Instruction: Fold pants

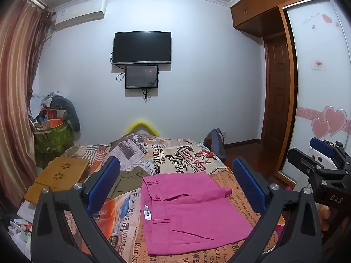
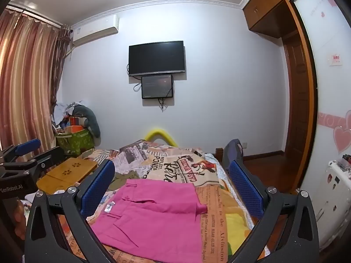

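Pink pants (image 1: 186, 210) lie folded flat on the bed (image 1: 230, 195); both claws (image 1: 175, 184) (image 2: 173, 186) hover apart, empty.

matt pink cloth pants (image 1: 188, 210), printed cloth bedspread (image 1: 193, 153)

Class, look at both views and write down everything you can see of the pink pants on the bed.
The pink pants are plain woven cloth, folded into a flat, roughly square stack. A white label, belt loops and a pocket seam show near the waistband; one folded edge sticks out at the right. They lie on the printed bedspread, with an olive garment just beyond their far-left corner. Both claws, left and right, are open and touch nothing.
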`<state>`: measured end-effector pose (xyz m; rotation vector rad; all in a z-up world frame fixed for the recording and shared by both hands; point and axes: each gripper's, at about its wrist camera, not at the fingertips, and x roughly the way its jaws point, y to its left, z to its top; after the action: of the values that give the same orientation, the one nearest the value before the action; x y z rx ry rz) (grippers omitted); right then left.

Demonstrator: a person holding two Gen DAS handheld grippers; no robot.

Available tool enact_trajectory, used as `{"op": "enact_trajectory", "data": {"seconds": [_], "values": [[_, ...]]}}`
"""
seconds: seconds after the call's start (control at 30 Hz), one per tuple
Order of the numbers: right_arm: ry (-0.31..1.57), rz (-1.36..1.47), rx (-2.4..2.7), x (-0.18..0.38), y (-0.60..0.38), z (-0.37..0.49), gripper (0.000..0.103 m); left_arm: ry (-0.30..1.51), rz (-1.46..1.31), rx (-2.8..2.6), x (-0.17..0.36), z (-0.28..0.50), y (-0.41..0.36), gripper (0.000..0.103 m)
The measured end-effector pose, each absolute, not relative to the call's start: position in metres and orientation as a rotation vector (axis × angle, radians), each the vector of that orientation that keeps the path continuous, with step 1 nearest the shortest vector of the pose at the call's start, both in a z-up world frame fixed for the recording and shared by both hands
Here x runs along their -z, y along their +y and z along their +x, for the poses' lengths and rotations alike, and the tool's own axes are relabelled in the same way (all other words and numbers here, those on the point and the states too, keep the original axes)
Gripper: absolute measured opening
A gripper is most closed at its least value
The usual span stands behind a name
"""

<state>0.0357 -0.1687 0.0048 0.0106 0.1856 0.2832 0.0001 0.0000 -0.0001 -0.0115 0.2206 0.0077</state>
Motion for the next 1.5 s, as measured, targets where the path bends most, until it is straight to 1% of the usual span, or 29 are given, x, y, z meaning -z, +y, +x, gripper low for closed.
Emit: {"op": "enact_trajectory", "data": {"seconds": [0.4,1.5], "values": [[0.190,0.014,-0.289,-0.011,-0.168,0.036,0.103,0.222,-0.014,-0.007,0.003,0.003,0.010,0.103],[0.202,0.010,-0.291,-0.005,-0.164,0.042,0.103,0.238,-0.006,-0.013,0.006,0.015,0.007,0.103]]}}
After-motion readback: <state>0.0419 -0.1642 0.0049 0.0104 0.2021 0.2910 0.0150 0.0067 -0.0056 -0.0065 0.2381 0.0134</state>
